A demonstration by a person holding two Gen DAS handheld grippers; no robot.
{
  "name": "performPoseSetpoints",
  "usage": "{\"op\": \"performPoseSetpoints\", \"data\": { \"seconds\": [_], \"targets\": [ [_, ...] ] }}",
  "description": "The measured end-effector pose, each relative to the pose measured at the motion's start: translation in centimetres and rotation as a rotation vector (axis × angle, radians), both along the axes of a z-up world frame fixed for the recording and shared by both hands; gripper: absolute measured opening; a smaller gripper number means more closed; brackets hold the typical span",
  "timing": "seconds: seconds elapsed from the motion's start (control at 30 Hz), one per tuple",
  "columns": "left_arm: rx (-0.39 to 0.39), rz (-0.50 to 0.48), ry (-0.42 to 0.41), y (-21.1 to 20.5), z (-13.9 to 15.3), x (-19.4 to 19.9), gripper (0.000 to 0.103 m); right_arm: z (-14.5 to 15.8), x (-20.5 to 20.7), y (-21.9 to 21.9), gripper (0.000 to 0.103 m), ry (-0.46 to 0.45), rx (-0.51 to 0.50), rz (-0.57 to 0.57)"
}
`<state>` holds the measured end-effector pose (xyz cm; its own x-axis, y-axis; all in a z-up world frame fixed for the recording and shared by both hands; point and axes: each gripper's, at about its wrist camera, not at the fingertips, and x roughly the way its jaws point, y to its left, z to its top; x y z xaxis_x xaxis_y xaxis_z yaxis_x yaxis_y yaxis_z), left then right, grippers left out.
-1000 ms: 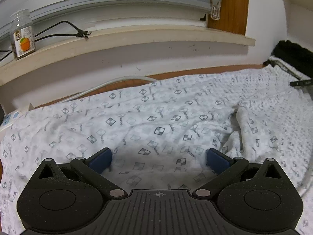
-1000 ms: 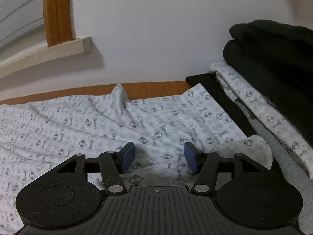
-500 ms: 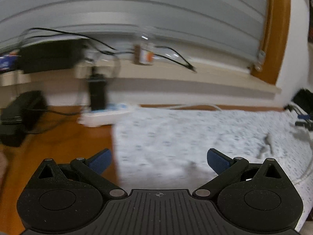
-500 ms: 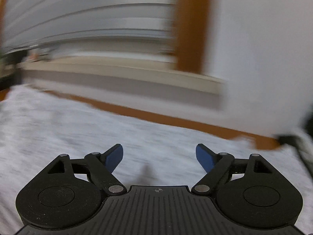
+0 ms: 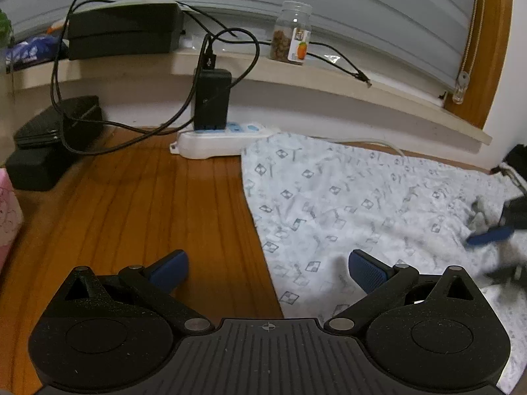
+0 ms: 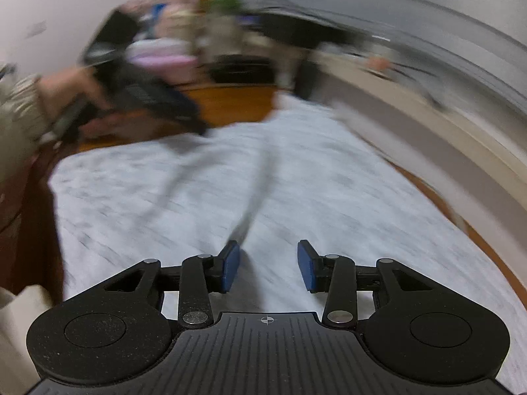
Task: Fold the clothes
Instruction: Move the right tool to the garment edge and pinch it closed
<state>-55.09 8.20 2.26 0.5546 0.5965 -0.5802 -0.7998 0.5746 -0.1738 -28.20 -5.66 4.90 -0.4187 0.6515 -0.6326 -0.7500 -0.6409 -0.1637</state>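
Observation:
A white garment with a small grey square print (image 5: 355,204) lies spread flat on the wooden table (image 5: 138,197). Its left edge runs diagonally just ahead of my left gripper (image 5: 268,268), which hovers wide open over that edge, one finger above bare wood and the other above cloth. The right gripper shows blurred at the far right of the left wrist view (image 5: 494,235). In the right wrist view the same garment (image 6: 296,181) fills the frame, heavily blurred, with a long crease running away. My right gripper (image 6: 267,268) is open above it, holding nothing.
A white power strip (image 5: 224,138) with a black adapter and cables sits at the garment's far corner. Black boxes (image 5: 49,144) stand left; a glass jar (image 5: 291,33) rests on the window ledge. A hand holding the left gripper (image 6: 145,95) appears blurred in the right wrist view.
Both grippers swung left across the garment. The left now faces its left edge and bare wood; the right has turned toward the left end and its fingers stand closer together.

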Motion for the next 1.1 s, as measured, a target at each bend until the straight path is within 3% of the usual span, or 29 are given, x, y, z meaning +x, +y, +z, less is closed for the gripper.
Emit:
{"op": "performPoseSetpoints", "data": {
  "seconds": [0.3,0.4,0.7,0.77,1.1],
  "targets": [
    [0.011,-0.018,0.006,-0.2,-0.4,0.4,0.103,0.7,-12.1,-3.7,0.039,-0.072,0.018,0.253],
    [0.008,-0.015,-0.012,-0.1,-0.4,0.2,0.103,0.5,-14.3,-5.4,0.039,-0.107,0.023,0.316],
    [0.009,0.006,-0.023,-0.2,-0.4,0.1,0.103,-0.9,-18.1,-7.7,0.042,-0.258,0.100,0.375],
    [0.008,0.009,-0.028,-0.2,-0.4,0.0,0.103,-1.2,-18.4,-8.2,0.048,-0.279,0.124,0.384],
    [0.008,0.009,-0.030,-0.1,-0.4,0.0,0.103,-2.9,-19.3,-10.6,0.048,-0.384,0.251,0.422]
  ]
}}
